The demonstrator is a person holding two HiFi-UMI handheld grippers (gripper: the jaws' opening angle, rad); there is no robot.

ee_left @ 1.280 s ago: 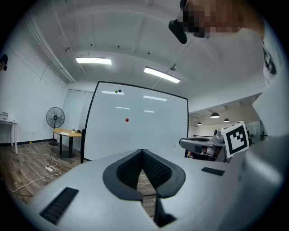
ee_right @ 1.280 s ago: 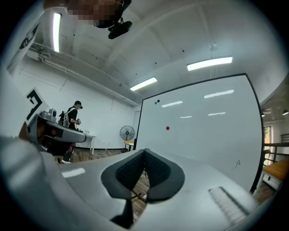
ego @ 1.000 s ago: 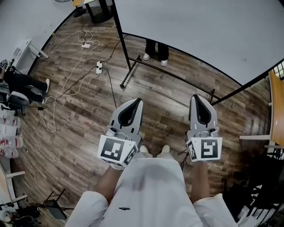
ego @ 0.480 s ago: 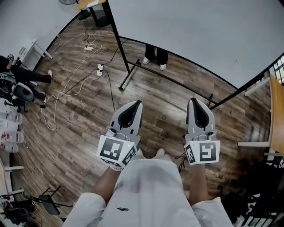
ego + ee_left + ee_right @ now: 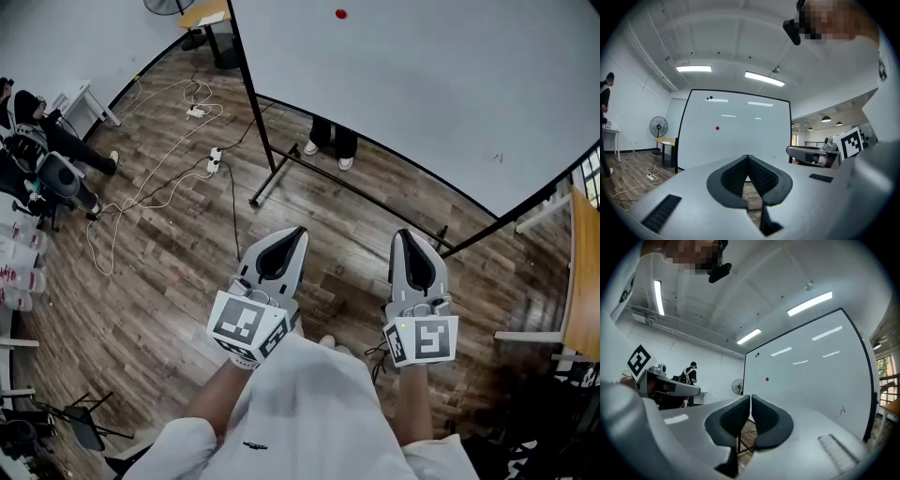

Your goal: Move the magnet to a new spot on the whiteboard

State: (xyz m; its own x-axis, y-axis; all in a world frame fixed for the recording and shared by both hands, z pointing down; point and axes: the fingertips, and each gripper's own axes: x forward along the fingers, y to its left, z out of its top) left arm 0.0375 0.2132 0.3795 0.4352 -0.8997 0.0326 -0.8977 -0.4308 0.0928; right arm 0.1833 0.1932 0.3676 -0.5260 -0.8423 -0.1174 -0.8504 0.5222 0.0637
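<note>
A small red magnet point(image 5: 340, 14) sticks high on the big white whiteboard point(image 5: 422, 84), far ahead of both grippers. It also shows as a red dot point(image 5: 717, 128) in the left gripper view and as a red dot point(image 5: 767, 379) in the right gripper view. My left gripper point(image 5: 298, 232) and right gripper point(image 5: 404, 235) are held side by side near the person's waist, above the wooden floor. Both point toward the board. The left gripper point(image 5: 747, 157) is shut with nothing in it. The right gripper point(image 5: 750, 397) is shut and empty too.
The whiteboard's black stand legs point(image 5: 267, 159) rest on the floor ahead. Someone's shoes point(image 5: 327, 145) show behind the board. Cables and power strips point(image 5: 212, 155) trail at left, near a seated person point(image 5: 42, 159). Two dark magnets point(image 5: 709, 98) sit at the board's top left corner. A fan point(image 5: 658, 127) stands left.
The head view has lifted, so more of the whiteboard shows and the red magnet has come into view. Both grippers stay shut and keep their place by the waist.
</note>
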